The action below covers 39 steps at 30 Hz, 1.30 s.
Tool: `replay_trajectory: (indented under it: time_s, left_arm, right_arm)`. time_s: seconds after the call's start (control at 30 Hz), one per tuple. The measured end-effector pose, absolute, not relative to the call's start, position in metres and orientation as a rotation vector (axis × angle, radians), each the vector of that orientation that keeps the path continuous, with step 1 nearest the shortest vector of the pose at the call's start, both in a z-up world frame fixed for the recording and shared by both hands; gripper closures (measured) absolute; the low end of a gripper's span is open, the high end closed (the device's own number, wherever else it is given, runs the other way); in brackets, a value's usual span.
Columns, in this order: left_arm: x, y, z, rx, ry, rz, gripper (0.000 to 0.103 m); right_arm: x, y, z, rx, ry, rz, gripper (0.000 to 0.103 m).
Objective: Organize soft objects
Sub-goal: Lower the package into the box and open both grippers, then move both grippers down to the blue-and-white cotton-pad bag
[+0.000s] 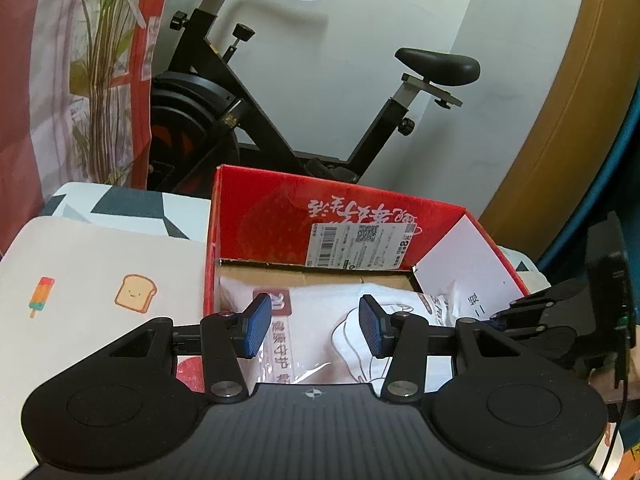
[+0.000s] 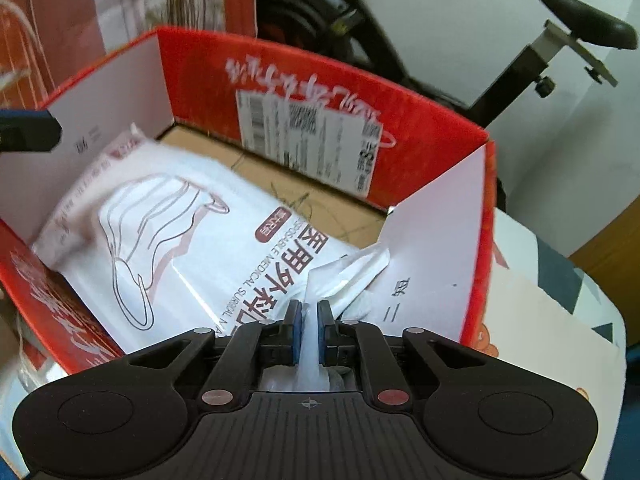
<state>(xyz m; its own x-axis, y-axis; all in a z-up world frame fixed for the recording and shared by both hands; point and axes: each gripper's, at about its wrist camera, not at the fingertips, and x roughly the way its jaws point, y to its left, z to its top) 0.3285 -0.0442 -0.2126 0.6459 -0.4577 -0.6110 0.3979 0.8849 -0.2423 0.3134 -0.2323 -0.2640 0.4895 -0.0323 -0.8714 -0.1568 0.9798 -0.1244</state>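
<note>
Where pinched, mask packet [image 2: 168, 232] creased white.

Both tools share one build. The left gripper [image 1: 316, 328] has a matte black body with a ribbed top plate bearing a small white crosshair mark, flanked by two round black housings with recessed discs. Black link arms pivot on silver round screws and end in blue textured pads [image 1: 256, 326]. The right gripper [image 2: 308, 334] looks alike, with blue pads [image 2: 295, 332], but its two near pivot screws look reddish.
</note>
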Motion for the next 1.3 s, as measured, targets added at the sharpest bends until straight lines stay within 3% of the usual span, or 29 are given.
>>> replay_trajectory:
  time_s: [0.2,0.27,0.33,0.4,0.57,0.7,0.87,1.3]
  left_arm:
    - [0.326,-0.043,-0.214,-0.083,0.727,-0.488,0.053]
    - [0.324,-0.041,-0.212,-0.079,0.724,-0.485,0.053]
    - [0.321,-0.040,-0.209,-0.076,0.717,-0.483,0.053]
    - [0.317,-0.038,-0.206,-0.073,0.708,-0.477,0.053]
    - [0.303,-0.037,-0.198,-0.056,0.689,-0.481,0.051]
    - [0.285,-0.035,-0.192,-0.040,0.677,-0.490,0.044]
    - [0.255,-0.029,-0.189,-0.018,0.663,-0.506,0.036]
    - [0.165,-0.006,-0.233,-0.031,0.786,-0.591,0.035]
  right_arm:
    - [0.315,-0.228,-0.265,-0.214,1.057,0.021,0.094]
    - [0.309,-0.223,-0.261,-0.247,1.021,-0.016,0.090]
    - [0.303,-0.222,-0.253,-0.254,0.982,-0.030,0.081]
    - [0.295,-0.221,-0.244,-0.256,0.939,-0.055,0.038]
    - [0.269,-0.222,-0.224,-0.220,0.844,-0.073,0.029]
    - [0.241,-0.222,-0.213,-0.132,0.773,-0.063,0.006]
    - [0.194,-0.217,-0.207,-0.026,0.697,-0.037,0.001]
    - [0.079,-0.191,-0.255,0.172,0.696,-0.004,0.000]
